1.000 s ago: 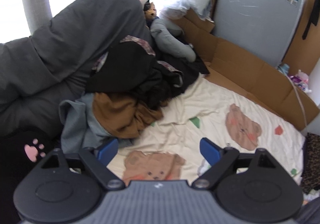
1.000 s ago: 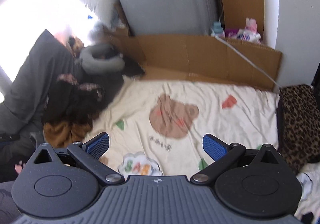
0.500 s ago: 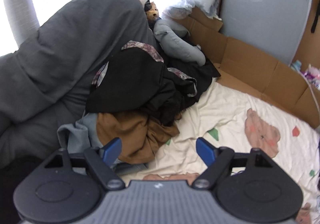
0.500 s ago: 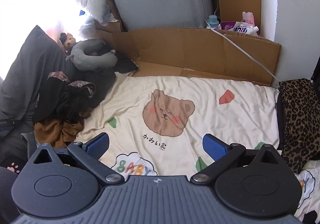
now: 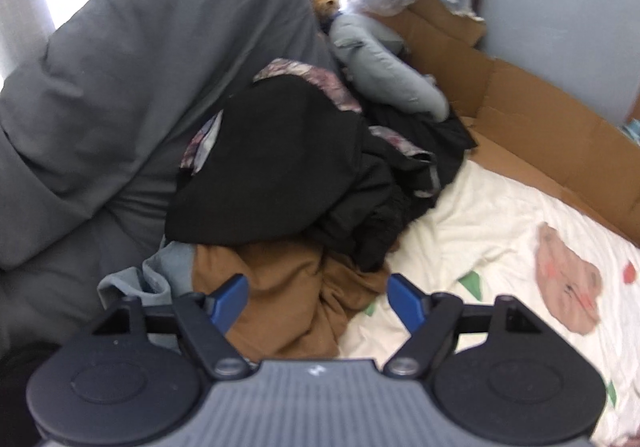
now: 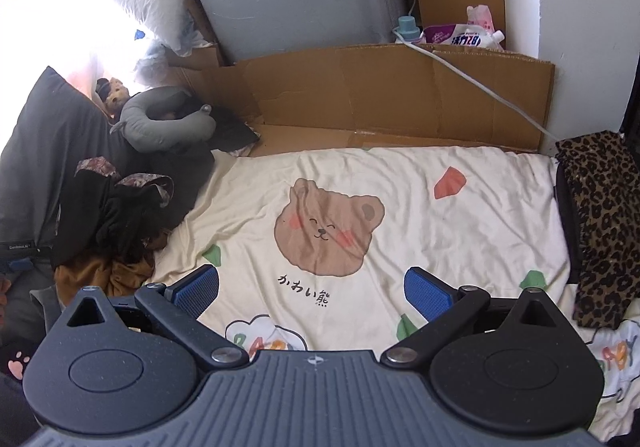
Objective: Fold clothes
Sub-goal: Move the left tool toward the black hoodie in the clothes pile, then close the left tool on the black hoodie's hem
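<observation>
Brown cloth lies right under the left tool [image 5: 316,297], whose blue fingers stand spread wide with nothing between them, poised over the near edge of the heap. That brown garment [image 5: 288,299] is the closest piece of a tangled pile of clothes [image 5: 288,183] bunched at the left side of the bed, against a big grey pillow [image 5: 132,87]; on top of it sits a black garment [image 5: 280,163] with a flowered lining showing at its rim, and a pale grey-blue garment [image 5: 160,275] pokes out to the left. None of these pieces looks folded: all are crumpled and wound into one another. To my eye the step in hand is picking one piece out of the heap, and doing it well means closing on a single layer at a free edge or corner of the brown cloth, not on a thick knot, so that the black piece above does not come along with it. Soft cloth like this will sag and drag, so it should be lifted clear before it is carried. The right tool [image 6: 314,287] also stands spread and holds nothing, hanging over the cream bedsheet [image 6: 460,231] with its bear print, well apart from the pile. That open stretch of sheet looks like the natural place to lay a garment flat, and the right tool is well placed to take a second corner. A leopard-print cloth [image 6: 604,223] lies at the bed's right edge; whether it is folded I cannot tell.
</observation>
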Motion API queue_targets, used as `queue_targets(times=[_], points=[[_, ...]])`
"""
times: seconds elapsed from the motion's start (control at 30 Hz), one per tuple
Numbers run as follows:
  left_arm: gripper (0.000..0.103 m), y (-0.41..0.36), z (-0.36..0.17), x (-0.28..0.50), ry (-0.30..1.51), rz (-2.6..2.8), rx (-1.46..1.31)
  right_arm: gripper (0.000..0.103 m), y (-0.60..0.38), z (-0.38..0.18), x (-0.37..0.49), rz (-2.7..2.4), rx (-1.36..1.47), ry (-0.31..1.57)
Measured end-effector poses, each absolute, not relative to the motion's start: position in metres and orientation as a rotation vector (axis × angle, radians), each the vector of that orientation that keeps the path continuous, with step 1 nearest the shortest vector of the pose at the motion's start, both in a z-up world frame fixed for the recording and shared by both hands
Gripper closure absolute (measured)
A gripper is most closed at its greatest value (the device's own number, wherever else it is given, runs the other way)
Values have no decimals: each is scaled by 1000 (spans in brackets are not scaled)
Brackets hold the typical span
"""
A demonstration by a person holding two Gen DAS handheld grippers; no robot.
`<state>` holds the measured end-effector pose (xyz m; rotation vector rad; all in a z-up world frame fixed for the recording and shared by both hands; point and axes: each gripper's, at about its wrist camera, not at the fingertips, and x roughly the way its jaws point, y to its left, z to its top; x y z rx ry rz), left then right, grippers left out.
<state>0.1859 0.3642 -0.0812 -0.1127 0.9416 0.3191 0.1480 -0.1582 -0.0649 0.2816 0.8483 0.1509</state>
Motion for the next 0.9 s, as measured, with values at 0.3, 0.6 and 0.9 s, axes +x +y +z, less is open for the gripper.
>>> queue_targets(times=[0.3, 0.6, 0.9], points=[[27, 392, -111, 213, 977, 357, -143, 2, -156, -115, 162, 128, 393, 860], [27, 405, -132, 242, 982, 338, -71, 2, -148, -150, 174, 103, 473, 838], [29, 404, -143, 280, 976, 275, 15, 2, -114, -174, 185, 117, 419, 873]])
